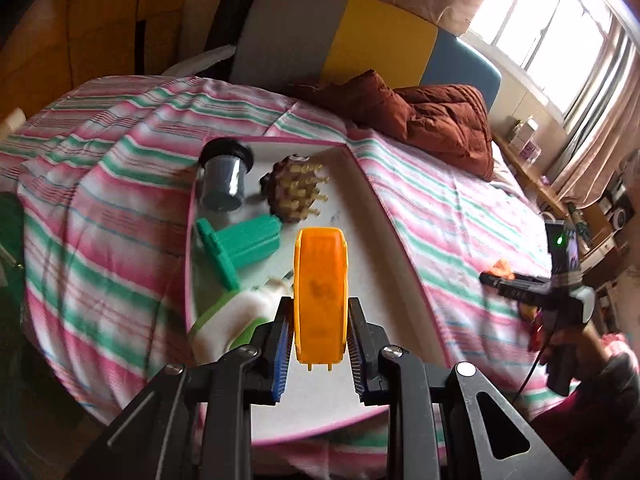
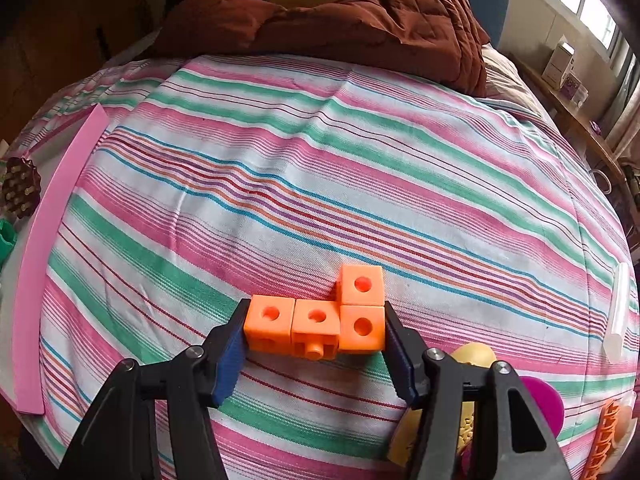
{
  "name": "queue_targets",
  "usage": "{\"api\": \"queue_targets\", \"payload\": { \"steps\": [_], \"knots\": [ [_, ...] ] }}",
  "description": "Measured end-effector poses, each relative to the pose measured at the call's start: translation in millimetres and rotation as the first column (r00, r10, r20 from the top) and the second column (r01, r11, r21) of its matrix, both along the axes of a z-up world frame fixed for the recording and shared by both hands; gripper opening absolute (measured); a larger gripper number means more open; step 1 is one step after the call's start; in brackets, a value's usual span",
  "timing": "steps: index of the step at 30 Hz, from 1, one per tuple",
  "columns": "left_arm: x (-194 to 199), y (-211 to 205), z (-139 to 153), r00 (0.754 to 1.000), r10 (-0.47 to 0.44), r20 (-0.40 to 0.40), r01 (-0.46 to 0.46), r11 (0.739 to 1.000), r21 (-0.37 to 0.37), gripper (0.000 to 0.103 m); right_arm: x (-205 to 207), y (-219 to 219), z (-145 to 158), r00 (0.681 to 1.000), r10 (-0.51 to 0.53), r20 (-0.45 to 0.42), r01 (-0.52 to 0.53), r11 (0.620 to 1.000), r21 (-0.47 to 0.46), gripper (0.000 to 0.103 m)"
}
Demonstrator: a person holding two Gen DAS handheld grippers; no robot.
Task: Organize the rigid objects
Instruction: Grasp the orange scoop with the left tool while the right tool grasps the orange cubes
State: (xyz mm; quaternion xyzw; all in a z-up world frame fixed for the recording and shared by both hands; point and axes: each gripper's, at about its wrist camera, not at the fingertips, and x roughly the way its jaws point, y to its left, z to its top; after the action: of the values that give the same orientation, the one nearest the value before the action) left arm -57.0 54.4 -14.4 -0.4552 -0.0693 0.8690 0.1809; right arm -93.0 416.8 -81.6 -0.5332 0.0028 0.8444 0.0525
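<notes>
holding one orange rounded plastic case (image 1: pixel 320 296) upright in my left hand-held gripper (image 1: pixel 320 344), i have its two blue-padded fingers (image 1: pixel 282 348) clamped on the case's flat sides, above the near end of one white tray with a pink rim (image 1: pixel 362 168). the tray lies on the bed's striped pink, green and white sheet (image 1: pixel 100 208).

inside the tray i count four things: one dark grey cylindrical cup with a black rim (image 1: pixel 224 176) lying on its side, one brown round brush with pale bristles (image 1: pixel 294 188), one green ribbed plastic piece with a flat base (image 1: pixel 236 248), and one white container with a green edge (image 1: pixel 228 320) just beside the case.

my right hand-held gripper (image 2: pixel 314 340) is closed on one orange plastic block piece made of four linked cubes (image 2: pixel 320 320), three in a row and one stepped on the far side. each pad presses an end of the row, over the sheet. one rust-brown quilted cover (image 2: pixel 360 20) is bunched at the head of the bed.
</notes>
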Motion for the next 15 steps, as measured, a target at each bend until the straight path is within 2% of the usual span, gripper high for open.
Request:
{"api": "queue_targets", "payload": {
  "steps": [7,15],
  "knots": [
    [-40.3,33.5,-0.7,0.999,-0.048,0.007,0.048,0.999,-0.007,0.026,-0.7,-1.4,0.5,1.0,0.007,0.001,-0.007,1.0,0.009,0.061],
    [-92.0,60.1,-27.4,0.996,-0.036,0.083,0.039,0.999,-0.036,0.026,-1.1,-2.6,1.4,1.0,0.009,0.001,-0.009,1.0,0.012,0.061]
  ]
}}
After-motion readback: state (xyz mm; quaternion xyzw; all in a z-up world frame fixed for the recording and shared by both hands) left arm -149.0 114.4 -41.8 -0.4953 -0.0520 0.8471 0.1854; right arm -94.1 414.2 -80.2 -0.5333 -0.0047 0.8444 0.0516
